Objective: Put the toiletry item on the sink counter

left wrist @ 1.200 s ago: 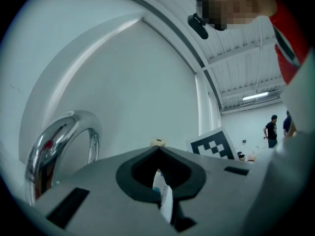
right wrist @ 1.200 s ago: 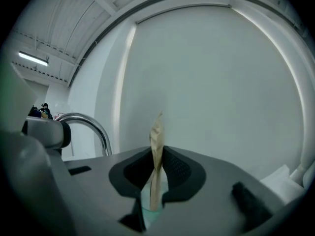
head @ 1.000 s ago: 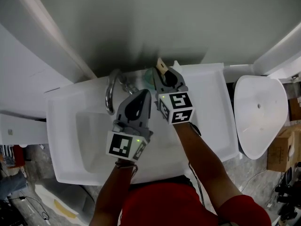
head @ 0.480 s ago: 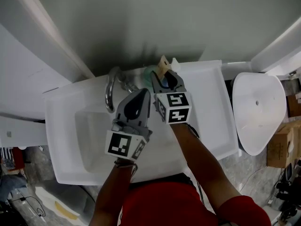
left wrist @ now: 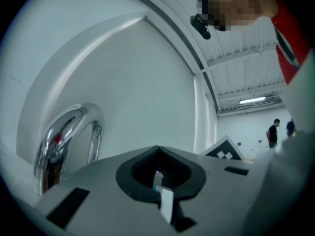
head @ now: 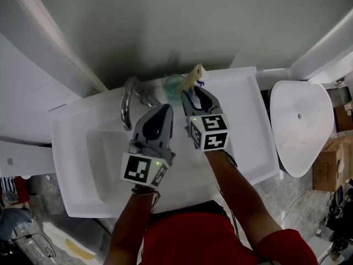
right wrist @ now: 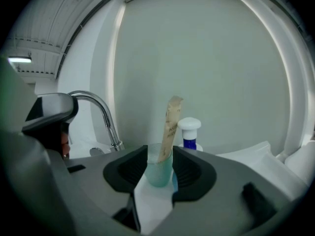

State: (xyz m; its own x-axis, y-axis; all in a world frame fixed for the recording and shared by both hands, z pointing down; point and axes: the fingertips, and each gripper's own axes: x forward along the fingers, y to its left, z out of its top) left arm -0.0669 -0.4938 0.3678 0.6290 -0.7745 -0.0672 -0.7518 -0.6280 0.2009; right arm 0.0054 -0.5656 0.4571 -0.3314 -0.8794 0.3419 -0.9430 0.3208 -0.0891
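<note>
The task looks close to its end but not closed out. The teal cup, with a tan packet standing in it, sits at the back of the white tabletop in the upper middle of the head view, just right of the faucet. The right gripper is at its side. The right gripper view settles the grip: the right gripper is set narrow, with the cup between its pads, apparently clamped. What seems left is to let go and draw back. No view shows whether the cup's base rests on the tabletop, since the jaws cover it. That view also shows a white-capped blue bottle just behind the cup, little more than a fleck from above. The left gripper hangs over the basin. Its own view shows the left gripper closed on nothing, with the faucet at lower left.
</note>
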